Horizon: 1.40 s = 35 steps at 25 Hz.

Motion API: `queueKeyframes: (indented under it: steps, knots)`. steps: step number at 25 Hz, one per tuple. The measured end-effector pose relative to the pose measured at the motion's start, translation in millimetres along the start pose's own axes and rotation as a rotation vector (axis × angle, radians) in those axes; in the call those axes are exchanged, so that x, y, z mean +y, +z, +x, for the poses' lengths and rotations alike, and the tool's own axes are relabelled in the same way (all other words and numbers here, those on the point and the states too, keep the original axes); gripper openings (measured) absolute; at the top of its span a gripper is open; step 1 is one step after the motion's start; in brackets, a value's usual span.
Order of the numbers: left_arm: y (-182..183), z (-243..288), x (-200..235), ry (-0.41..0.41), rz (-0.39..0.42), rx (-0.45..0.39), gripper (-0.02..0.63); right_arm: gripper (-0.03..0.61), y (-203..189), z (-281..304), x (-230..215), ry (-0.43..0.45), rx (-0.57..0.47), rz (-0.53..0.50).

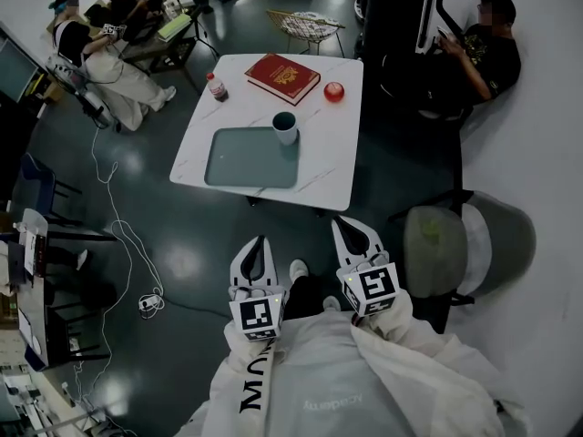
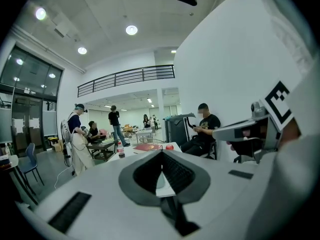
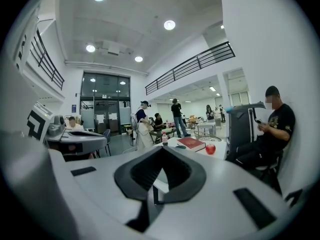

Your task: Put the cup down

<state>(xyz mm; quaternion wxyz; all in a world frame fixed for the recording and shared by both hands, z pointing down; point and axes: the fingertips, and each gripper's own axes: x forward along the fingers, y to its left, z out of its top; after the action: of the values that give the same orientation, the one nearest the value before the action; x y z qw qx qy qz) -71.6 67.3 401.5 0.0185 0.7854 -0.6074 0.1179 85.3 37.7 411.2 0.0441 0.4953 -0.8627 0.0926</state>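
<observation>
Cup [image 1: 284, 127] is seen stood on tray [image 1: 237, 164], well beyond the fingers.
Left gripper [image 1: 260, 241] and right gripper [image 1: 342, 223] are clenched, empty; the cup could be toppled if the worktop [image 1: 337, 167] is bumped.

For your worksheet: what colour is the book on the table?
The book is red; clearest in the head view.

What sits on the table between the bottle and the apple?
The red book lies between the bottle and the apple; the head view shows this most clearly.
</observation>
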Motion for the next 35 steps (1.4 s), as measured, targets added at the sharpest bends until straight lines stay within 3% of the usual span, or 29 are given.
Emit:
queueKeyframes:
  steps: [15, 20, 35]
  knots:
    - [2.8, -43.6, -22.8, 0.03, 0.012, -0.015, 0.011, 0.006, -2.6, -45.0, 40.8, 0.119, -0.001, -0.021]
    - [2.1, -50.4, -31.7, 0.009, 0.007, -0.014, 0.011, 0.006, -3.5, -53.4, 39.8, 0.103, 0.005, 0.028]
    - [6.8, -49.1, -15.5, -0.019, 0.011, -0.029, 0.011, 0.006, 12.5, -41.9, 61.7, 0.119, -0.017, 0.032]
